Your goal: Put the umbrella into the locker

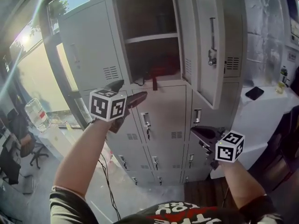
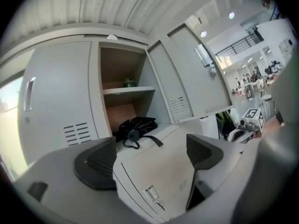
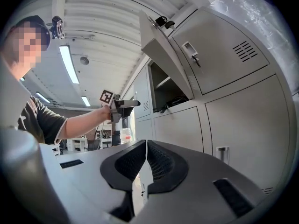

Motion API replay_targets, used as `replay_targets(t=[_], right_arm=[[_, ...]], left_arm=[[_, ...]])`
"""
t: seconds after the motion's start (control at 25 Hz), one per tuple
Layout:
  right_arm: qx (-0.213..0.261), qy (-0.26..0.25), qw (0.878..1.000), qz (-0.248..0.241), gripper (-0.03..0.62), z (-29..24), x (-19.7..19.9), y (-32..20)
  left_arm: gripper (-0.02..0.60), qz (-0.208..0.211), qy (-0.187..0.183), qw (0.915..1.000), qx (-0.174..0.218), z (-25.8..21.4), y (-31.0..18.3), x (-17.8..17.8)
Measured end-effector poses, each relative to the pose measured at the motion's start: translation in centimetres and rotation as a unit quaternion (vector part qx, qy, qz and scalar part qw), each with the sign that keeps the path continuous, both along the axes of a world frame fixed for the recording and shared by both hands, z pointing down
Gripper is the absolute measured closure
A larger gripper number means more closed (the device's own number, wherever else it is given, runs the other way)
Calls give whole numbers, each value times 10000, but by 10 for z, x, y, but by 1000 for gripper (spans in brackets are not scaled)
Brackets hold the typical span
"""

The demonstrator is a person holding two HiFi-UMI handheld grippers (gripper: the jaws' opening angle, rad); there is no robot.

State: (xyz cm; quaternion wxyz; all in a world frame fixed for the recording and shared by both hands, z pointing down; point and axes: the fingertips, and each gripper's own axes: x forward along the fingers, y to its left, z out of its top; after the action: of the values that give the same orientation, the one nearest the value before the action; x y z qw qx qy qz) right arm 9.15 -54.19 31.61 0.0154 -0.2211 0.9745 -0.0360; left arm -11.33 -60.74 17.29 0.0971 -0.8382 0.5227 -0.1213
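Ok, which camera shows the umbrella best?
The left gripper view: the black umbrella lies clearly in the open locker. The head view shows it small and shadowed; the right gripper view only a dark sliver.

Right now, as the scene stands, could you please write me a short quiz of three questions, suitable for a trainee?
1. True or false: the black umbrella lies inside the open locker compartment, below its shelf.
2. Which one has its jaws apart with nothing between them? A. the left claw B. the right claw C. both
3. Fill in: the door of that compartment stands ____.

Key: 1 true; 2 A; 3 open.
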Motion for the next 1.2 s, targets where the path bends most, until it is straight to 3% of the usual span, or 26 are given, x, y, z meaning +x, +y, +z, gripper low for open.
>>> replay_targets(t=[0.24,0.44,0.72,0.88,1.0,1.2], right_arm=[[173,2,9998,96,557,-18,-23,11],[322,-12,9990,323,557,-29,-56,30],[346,-117,9978,555,557,-23,-125,77],[280,-234,9971,661,557,-5,-159,108],[151,-307,9965,766,557,11,-174,127],[-8,-255,9966,788,559,25,-175,153]], left_arm=[[208,280,1086,9937,33,35,62,-50],[329,477,1960,9794,-59,83,112,-108],[566,1100,2202,9692,-47,148,191,-172],[574,1530,2213,9631,119,172,236,-196],[575,1447,2446,9586,194,191,255,-221],[575,1694,2809,9445,168,196,285,-215]])
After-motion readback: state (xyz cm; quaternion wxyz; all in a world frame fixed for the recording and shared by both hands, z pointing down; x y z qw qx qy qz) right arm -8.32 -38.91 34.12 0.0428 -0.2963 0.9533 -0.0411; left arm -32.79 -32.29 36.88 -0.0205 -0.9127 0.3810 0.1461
